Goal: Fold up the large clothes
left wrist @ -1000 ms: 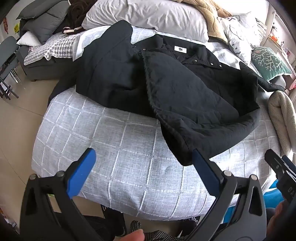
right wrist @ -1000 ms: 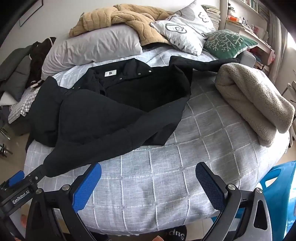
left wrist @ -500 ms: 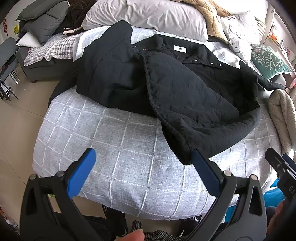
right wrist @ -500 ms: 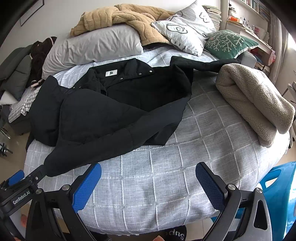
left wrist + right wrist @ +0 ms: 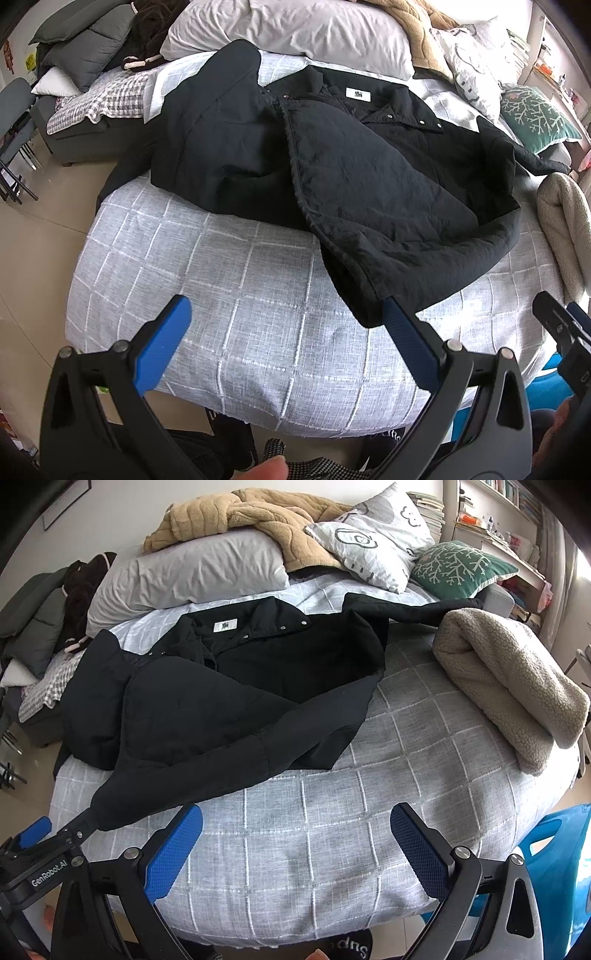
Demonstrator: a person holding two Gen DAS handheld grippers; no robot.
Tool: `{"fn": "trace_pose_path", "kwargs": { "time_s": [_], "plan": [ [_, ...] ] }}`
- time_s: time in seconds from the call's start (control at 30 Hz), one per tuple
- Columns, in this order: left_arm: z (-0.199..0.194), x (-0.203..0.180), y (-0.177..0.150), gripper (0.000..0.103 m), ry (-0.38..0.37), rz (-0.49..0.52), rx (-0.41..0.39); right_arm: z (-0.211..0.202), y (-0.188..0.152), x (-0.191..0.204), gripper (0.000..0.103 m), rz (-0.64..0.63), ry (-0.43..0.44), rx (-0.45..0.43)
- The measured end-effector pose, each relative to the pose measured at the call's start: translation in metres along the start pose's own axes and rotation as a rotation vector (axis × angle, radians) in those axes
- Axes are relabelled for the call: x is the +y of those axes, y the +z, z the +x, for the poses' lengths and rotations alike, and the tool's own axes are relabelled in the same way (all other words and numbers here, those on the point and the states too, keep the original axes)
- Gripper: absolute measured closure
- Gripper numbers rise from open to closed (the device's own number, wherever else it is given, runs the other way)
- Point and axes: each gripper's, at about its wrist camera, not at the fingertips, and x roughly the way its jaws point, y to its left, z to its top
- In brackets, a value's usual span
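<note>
Little had moved over the preceding second: both views drifted only slightly, and the garment's outline on the bed was unchanged.

At the far left, a grey sofa piled with dark cushions [image 5: 79, 44] stood beside the bed. The left gripper [image 5: 284, 332] hovered low over the near edge of the grey checked bedspread [image 5: 236, 288], its blue-padded jaws spread wide and holding nothing. Its right pad sat just beside, possibly touching, the nearest hem corner of the black quilted jacket [image 5: 369, 192]; contact could not be confirmed.

The jacket lay across the middle of the bed, collar and white label toward the far pillows. Its left panel was folded over the centre, one sleeve [image 5: 177, 786] trailing toward the near left edge, the other sleeve [image 5: 413, 607] stretched far right.

The right gripper [image 5: 295, 843] was likewise fully open and empty, held above bare bedspread, well apart from the jacket's hem. At the right lay a rolled beige fleece blanket [image 5: 509, 686].

Risks from here, as judgement:
- Closing on the hem corner could pinch the bedspread too, dragging it with the fold.
- The thick quilted fabric could slip from a shallow grip.
- The far right sleeve could snag on the fleece blanket.
</note>
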Motion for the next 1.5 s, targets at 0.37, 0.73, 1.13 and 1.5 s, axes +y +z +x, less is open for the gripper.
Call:
{"fn": "trace_pose_path", "kwargs": {
  "time_s": [0.37,0.73,1.13,1.5],
  "plan": [
    [0.0005,-0.0018,0.0009,0.0,0.004,0.006,0.001,0.0012,-0.001,0.0027,0.0,-0.007,-0.002,0.004],
    [0.0005,-0.0021,0.0016,0.0,0.007,0.007,-0.001,0.0018,-0.001,0.0041,0.0,-0.013,-0.003,0.004],
    [-0.0006,0.0002,0.0033,0.0,0.01,0.006,-0.004,0.0014,-0.0012,0.0036,0.0,-0.013,-0.006,0.002],
    [-0.0025,0.0015,0.0033,0.0,0.028,0.02,-0.021,0.0022,-0.0013,0.0042,0.0,-0.02,-0.023,-0.003]
  ]
}}
